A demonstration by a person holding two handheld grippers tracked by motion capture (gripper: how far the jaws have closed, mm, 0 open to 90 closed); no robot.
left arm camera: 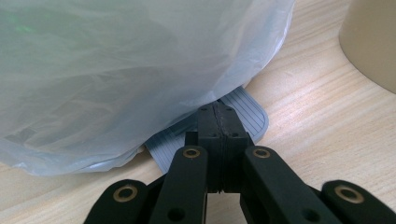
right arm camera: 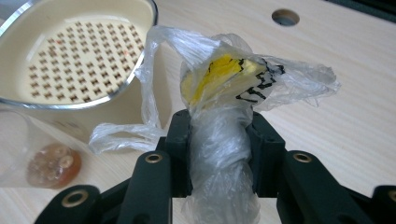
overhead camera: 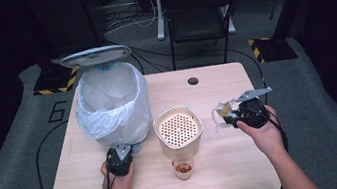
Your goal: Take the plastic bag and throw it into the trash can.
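My left gripper [overhead camera: 122,153] [left arm camera: 217,122] is shut with nothing between its jaws, and its tips rest on the grey ribbed pedal [left arm camera: 250,114] at the foot of the bin [overhead camera: 112,118]. The bin has a white plastic liner [left arm camera: 116,70], and its grey lid [overhead camera: 95,56] stands open. My right gripper [overhead camera: 232,115] [right arm camera: 219,126] is shut on a crumpled clear plastic bag [overhead camera: 221,112] [right arm camera: 229,77] with something yellow and black-marked inside. It holds the bag above the table, to the right of the cream container [overhead camera: 180,145].
The cream container [right arm camera: 79,51] has a perforated insert at its top. Just in front of it a small clear cup [overhead camera: 183,168] [right arm camera: 42,161] holds orange-brown pieces. A cable hole [overhead camera: 193,80] [right arm camera: 285,17] lies near the table's far edge. A black chair [overhead camera: 200,14] stands beyond.
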